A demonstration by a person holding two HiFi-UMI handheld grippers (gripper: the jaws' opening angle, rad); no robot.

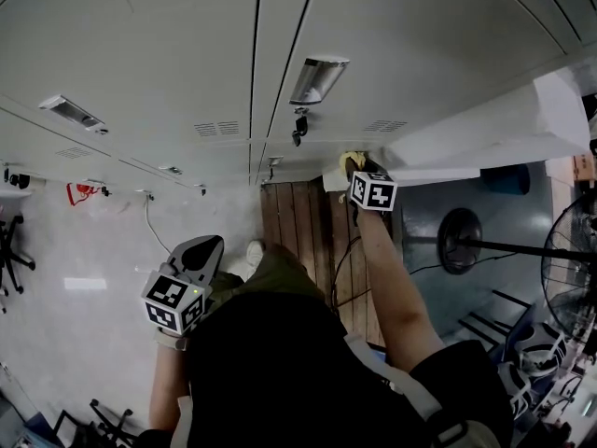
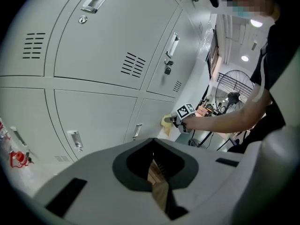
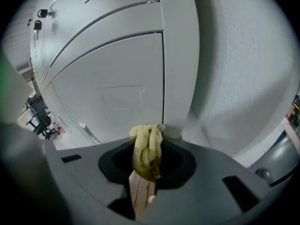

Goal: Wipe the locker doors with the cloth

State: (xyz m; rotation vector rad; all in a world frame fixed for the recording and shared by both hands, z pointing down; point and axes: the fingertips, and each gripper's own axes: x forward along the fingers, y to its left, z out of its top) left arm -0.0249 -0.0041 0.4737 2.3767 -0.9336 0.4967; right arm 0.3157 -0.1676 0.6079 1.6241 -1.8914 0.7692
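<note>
Right claw (image 3: 146, 179) clamped on the yellow cloth (image 3: 148, 146), which bunches up out of the jaws. Cloth sits against a lower locker door (image 3: 117, 88), at its right edge, just beside the white wall (image 3: 243, 55). Left claw (image 2: 158, 184) has its jaws together with nothing between them, held well back from the lockers.

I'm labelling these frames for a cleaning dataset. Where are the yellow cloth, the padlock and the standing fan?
yellow cloth (image 3: 147, 146), right gripper view, its bunched middle.
padlock (image 2: 167, 70), left gripper view, its dark body.
standing fan (image 1: 574, 259), head view, its wire guard.
</note>
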